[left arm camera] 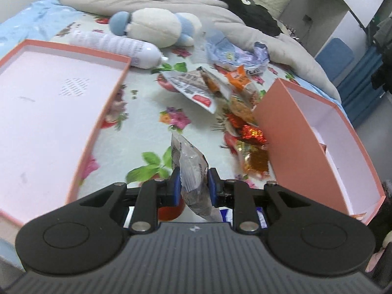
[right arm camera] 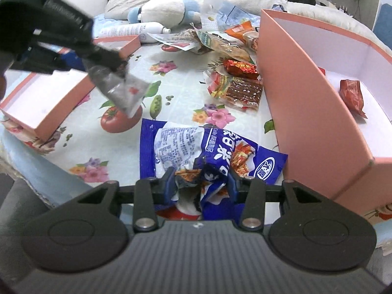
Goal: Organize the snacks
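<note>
My left gripper (left arm camera: 193, 183) is shut on a clear grey snack packet (left arm camera: 191, 169) and holds it above the floral cloth; it also shows in the right wrist view (right arm camera: 117, 73) with the packet (right arm camera: 122, 90) hanging from it. My right gripper (right arm camera: 202, 182) is shut on a blue and white snack bag (right arm camera: 196, 147) that lies on the cloth. A pile of snacks (left arm camera: 235, 103) lies beside the pink box (left arm camera: 294, 134). The box (right arm camera: 306, 85) holds a red packet (right arm camera: 351, 95). The pink lid (left arm camera: 49, 112) lies open at the left.
A white bottle (left arm camera: 117, 46) and a plush toy (left arm camera: 156, 24) lie at the back, with bedding and dark clothes behind. Red foil sweets (right arm camera: 240, 67) and a clear spicy-strip pack (right arm camera: 237, 89) lie near the box wall. The bed edge drops off at the left.
</note>
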